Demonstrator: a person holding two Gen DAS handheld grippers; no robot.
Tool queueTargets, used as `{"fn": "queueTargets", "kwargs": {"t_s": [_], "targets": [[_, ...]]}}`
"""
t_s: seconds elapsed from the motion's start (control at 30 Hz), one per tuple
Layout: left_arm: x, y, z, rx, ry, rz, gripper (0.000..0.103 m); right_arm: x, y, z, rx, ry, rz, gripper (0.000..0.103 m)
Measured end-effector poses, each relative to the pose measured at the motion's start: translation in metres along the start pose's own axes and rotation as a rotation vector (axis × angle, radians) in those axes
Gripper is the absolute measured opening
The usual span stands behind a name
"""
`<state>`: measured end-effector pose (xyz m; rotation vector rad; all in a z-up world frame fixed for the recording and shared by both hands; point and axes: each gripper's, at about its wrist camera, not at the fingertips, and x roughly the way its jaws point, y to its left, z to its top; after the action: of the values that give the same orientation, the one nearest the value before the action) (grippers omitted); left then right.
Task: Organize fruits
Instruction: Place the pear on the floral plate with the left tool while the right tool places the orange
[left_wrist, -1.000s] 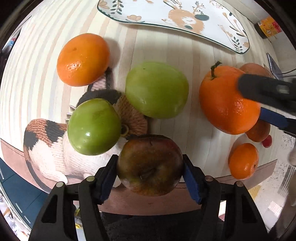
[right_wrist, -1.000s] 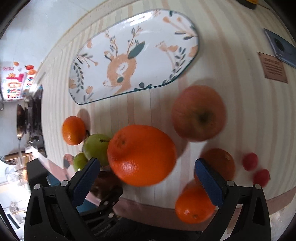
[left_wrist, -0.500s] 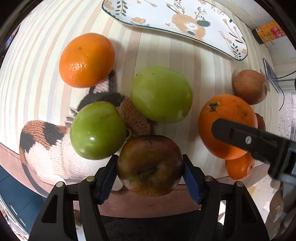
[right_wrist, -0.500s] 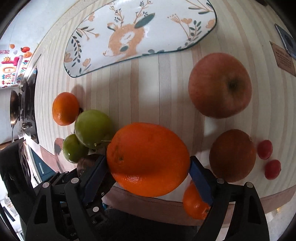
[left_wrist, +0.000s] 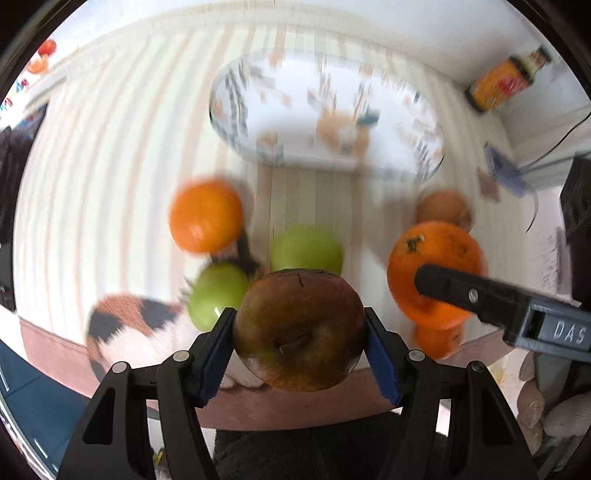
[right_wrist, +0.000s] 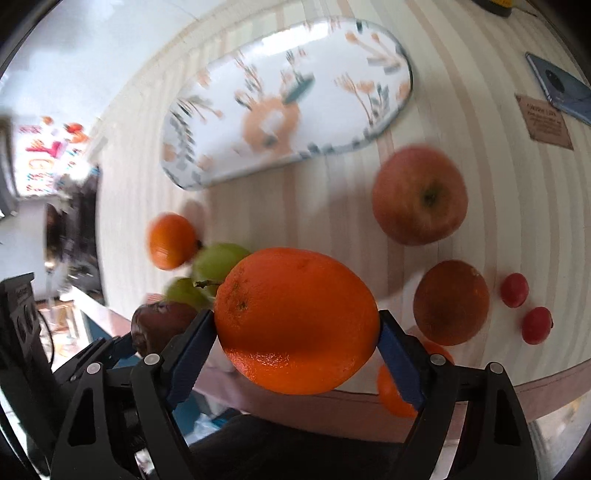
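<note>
While clamped: orange (right_wrist: 295, 319) between right tongs (right_wrist: 297, 343).

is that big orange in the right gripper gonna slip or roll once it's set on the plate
The big orange looks firm with dimpled skin, and the right gripper clamps it at its widest, so slipping seems unlikely. Being round, it may roll on the plate, which looks shallow.
</note>
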<state>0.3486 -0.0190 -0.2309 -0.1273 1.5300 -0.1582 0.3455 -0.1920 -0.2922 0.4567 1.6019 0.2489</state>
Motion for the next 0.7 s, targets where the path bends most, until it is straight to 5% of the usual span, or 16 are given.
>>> {"fn": "queueTargets", "kwargs": {"t_s": [0.17,0.3,0.5,0.7], "targets": [[-0.038,0.002,0.057,-0.002,-0.082,-0.040,0.064,-0.052,0.005,0.029,-0.006,-0.095,0.064,0.088],[-0.032,-0.006,0.112,-0.001,-0.116,-0.017,0.064,-0.067,0.008,0.075,-0.054,-0.161,-0.016,0.088],[0.033,-0.010,0.187,-0.017,-0.006,-0.009,0.064,-0.036,0.011,0.149,-0.127,-0.135,-0.164,0.088],[0.084,-0.010,0.213,-0.041,0.135,-0.020,0.064,-0.002,0.018,0.189,-0.162,-0.071,-0.238,0.088]]}}
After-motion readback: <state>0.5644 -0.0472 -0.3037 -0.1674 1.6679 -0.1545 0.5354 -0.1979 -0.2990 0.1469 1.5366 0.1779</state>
